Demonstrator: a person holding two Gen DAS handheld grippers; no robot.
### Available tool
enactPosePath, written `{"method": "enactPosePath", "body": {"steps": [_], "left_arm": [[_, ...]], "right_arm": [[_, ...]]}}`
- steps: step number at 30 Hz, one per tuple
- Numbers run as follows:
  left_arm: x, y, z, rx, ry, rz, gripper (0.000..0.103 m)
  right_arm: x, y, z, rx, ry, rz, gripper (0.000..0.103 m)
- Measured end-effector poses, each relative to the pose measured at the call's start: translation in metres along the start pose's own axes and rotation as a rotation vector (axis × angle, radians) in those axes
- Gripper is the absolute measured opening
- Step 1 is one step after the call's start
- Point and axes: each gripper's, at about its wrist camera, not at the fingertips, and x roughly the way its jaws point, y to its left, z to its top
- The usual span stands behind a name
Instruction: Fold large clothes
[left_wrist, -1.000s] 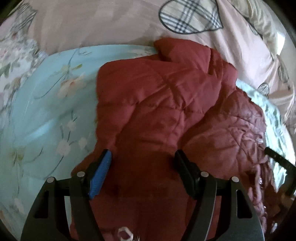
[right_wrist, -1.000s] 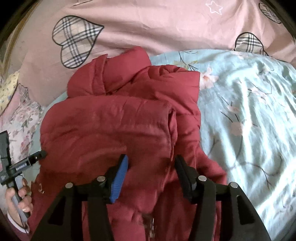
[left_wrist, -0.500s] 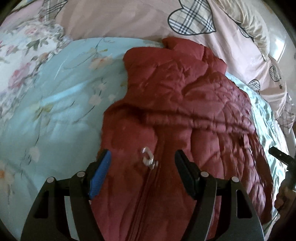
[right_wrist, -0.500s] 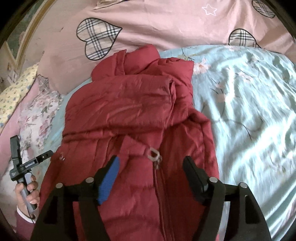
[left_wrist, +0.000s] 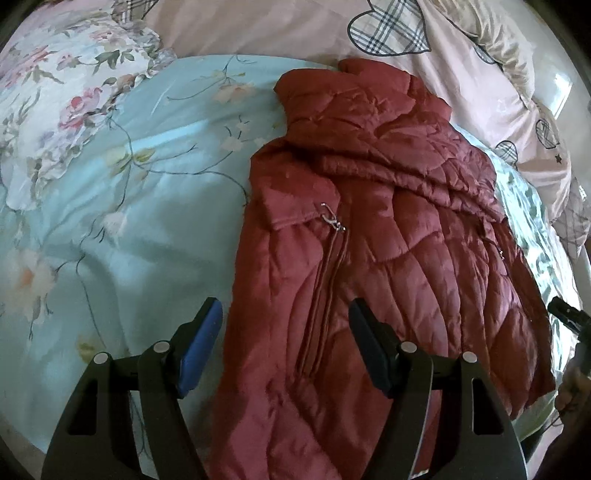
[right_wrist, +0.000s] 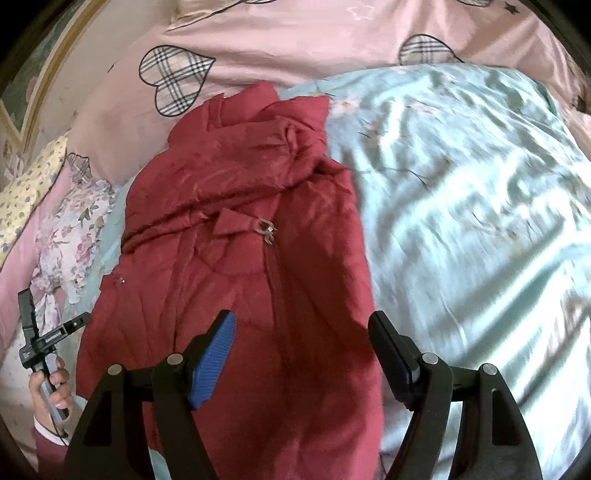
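Pale blue floral bedding (left_wrist: 110, 229) covers the bed beneath me, and both my claws hang over its near part. My left claw (left_wrist: 286, 345) is released, its blue pad and black pad apart above the near left edge of the red quilted jacket (left_wrist: 388, 229), pressing on nothing. My right claw (right_wrist: 301, 354) has just been opening; it too is released, the fabric lying below the gap and not pinched. In the right wrist view my left hand (right_wrist: 51, 391) shows at the near left, gripping its handle. The jacket lies along the bed, its upper part folded down over the body, with the zipper pull (right_wrist: 265, 227) at mid-length. Farther off, its far end reaches the pink cover (right_wrist: 295, 40) printed with plaid hearts (right_wrist: 173, 77).
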Motion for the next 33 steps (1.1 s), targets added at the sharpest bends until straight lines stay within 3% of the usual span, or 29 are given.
{"method": "enactPosePath", "body": {"steps": [13, 17, 28, 33], "left_arm": [[-0.013, 0.02, -0.028, -0.045, 0.01, 0.002, 0.072], [-0.016, 0.026, -0.036, -0.056, 0.015, -0.011, 0.08], [-0.01, 0.041, -0.059, -0.092, 0.08, -0.09, 0.083], [-0.008, 0.03, -0.069, -0.043, 0.099, -0.119, 0.083]], "right_arm": [[-0.014, -0.011, -0.031, 0.036, 0.021, -0.009, 0.076], [-0.01, -0.009, -0.042, 0.032, 0.047, -0.009, 0.076], [-0.003, -0.012, -0.068, 0.062, 0.103, 0.033, 0.076], [-0.005, -0.014, -0.075, 0.076, 0.109, 0.058, 0.076]]}}
